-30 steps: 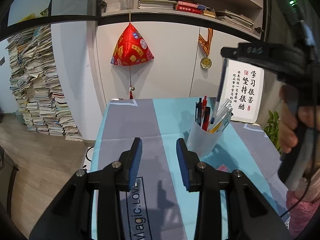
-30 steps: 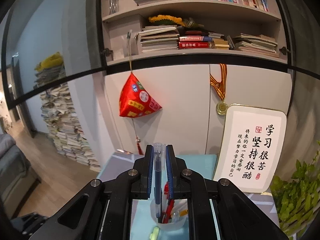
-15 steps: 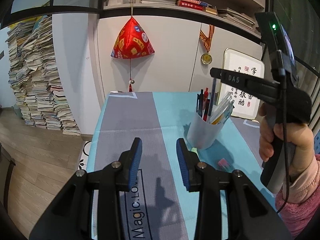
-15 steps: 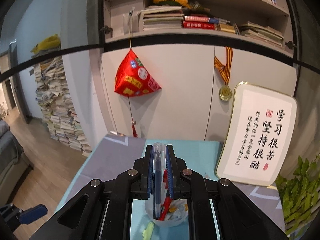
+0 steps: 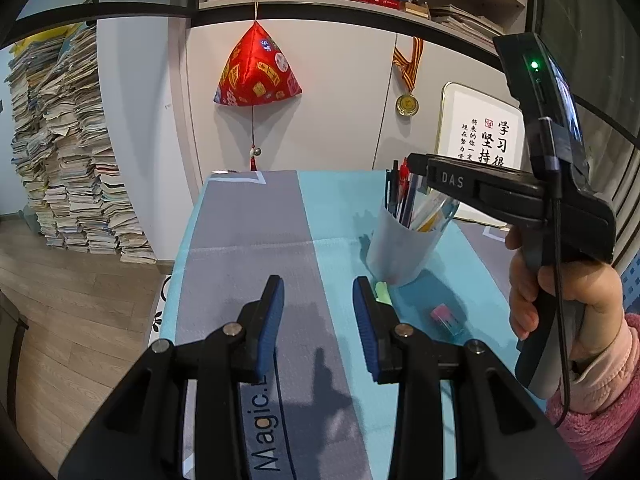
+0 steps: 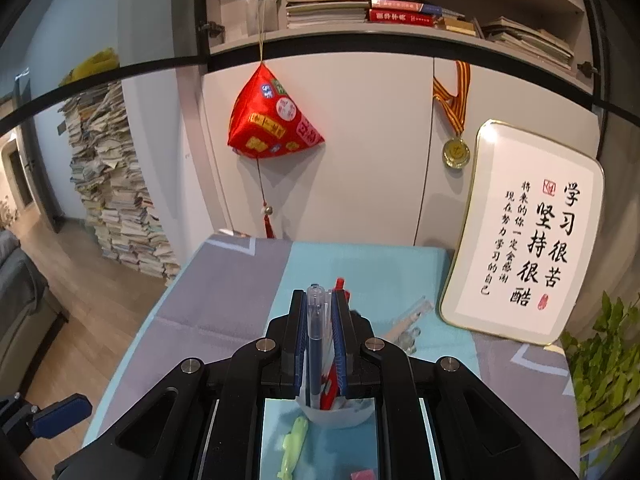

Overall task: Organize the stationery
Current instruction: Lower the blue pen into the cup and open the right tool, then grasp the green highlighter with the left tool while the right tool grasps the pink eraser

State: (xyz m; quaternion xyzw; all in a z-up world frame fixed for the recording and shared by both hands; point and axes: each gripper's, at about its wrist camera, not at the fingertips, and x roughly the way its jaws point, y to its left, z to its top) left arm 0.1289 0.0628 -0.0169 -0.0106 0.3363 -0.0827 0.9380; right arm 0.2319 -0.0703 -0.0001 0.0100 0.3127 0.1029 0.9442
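Note:
My right gripper (image 6: pixel 316 300) is shut on a blue pen (image 6: pixel 314 332) with a clear cap, held upright. The pen's lower end reaches into the white pen cup (image 6: pixel 340 414), which holds several pens and a ruler. In the left wrist view the right gripper (image 5: pixel 414 162) hangs over the cup (image 5: pixel 400 248), with a hand in a pink sleeve holding it. My left gripper (image 5: pixel 318 320) stands open above the grey and teal table mat (image 5: pixel 248 232), with nothing between its fingers. A green highlighter (image 6: pixel 294 446) and a pink eraser (image 5: pixel 444 314) lie in front of the cup.
A framed calligraphy board (image 6: pixel 528 232) leans on the cabinet at the back right. A green plant (image 6: pixel 604 368) stands at the right table edge. A red ornament (image 6: pixel 272 120) and a medal (image 6: pixel 456 152) hang on the cabinet. Book stacks (image 5: pixel 72 160) stand on the floor left.
My right gripper has come down with the pen, bringing it into the cup. The left gripper has stayed almost still and open.

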